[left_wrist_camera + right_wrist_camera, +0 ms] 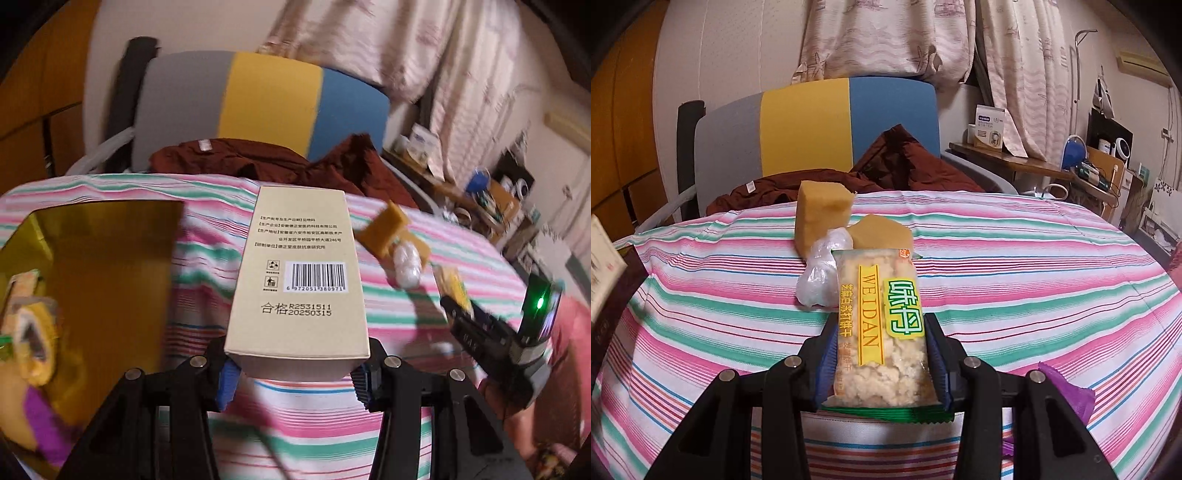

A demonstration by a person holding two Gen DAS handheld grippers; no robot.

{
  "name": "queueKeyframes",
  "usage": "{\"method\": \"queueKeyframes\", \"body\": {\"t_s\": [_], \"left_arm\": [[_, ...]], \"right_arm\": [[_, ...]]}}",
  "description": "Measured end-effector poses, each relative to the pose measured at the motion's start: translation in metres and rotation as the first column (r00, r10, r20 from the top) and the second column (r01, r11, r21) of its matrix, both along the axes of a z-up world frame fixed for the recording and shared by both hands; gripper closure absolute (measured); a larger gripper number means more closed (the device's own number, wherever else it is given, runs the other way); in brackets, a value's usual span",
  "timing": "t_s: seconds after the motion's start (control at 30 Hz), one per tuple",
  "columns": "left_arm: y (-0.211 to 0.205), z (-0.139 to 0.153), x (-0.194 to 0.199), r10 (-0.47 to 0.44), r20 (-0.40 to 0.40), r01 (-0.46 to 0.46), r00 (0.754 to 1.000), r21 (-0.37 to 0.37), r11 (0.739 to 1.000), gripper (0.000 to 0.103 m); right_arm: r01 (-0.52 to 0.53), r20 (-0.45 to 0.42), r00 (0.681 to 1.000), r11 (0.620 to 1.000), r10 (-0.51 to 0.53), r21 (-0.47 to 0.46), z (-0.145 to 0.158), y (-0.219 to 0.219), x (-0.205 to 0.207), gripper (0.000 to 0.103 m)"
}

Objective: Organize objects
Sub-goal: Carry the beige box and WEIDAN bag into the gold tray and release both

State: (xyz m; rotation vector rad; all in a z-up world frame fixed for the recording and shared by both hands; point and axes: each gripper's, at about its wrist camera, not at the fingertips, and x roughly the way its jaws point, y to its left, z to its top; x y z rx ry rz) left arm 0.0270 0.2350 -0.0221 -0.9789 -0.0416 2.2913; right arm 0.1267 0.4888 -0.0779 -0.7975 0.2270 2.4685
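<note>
The left gripper (295, 369) has its blue ribbed fingers (227, 384) clamped on the near end of a beige cardboard carton (297, 273); that end's underside is hidden between them. The carton's long axis runs straight ahead from the fingers, barcode face up. Left of it sits an open yellow-lined box (110, 266), blurred, its contents hard to read. The right gripper (882, 363) pinches a glossy clear cracker packet (882, 317) with pale crumbly biscuit inside, lengthwise away from the fingers, its green crimped end nearest. Just beyond lie a crumpled white plastic bag (822, 280) and spongy yellow blocks (822, 214) on the striped tablecloth (1034, 277).
</note>
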Motion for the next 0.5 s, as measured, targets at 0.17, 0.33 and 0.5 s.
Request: {"method": "queueKeyframes", "body": {"t_s": [0.17,0.33,0.5], "left_arm": [[-0.038,0.006,-0.02,0.103,0.022,-0.104,0.994,0.001,0.995,0.053],[-0.071,-0.002,-0.045,0.201,0.066,-0.2,0.977,-0.017,0.98,0.053],[-0.084,-0.017,-0.069,0.25,0.109,-0.239,0.962,-0.098,0.966,0.053]], "right_arm": [[-0.003,0.014,1.0,1.0,0.002,0.01,-0.001,-0.003,-0.002,0.059],[-0.01,0.025,1.0,0.999,0.009,0.039,0.0,-0.008,-0.004,0.059],[-0.03,0.044,0.999,0.997,0.026,0.077,0.001,-0.016,-0.008,0.059]]}}
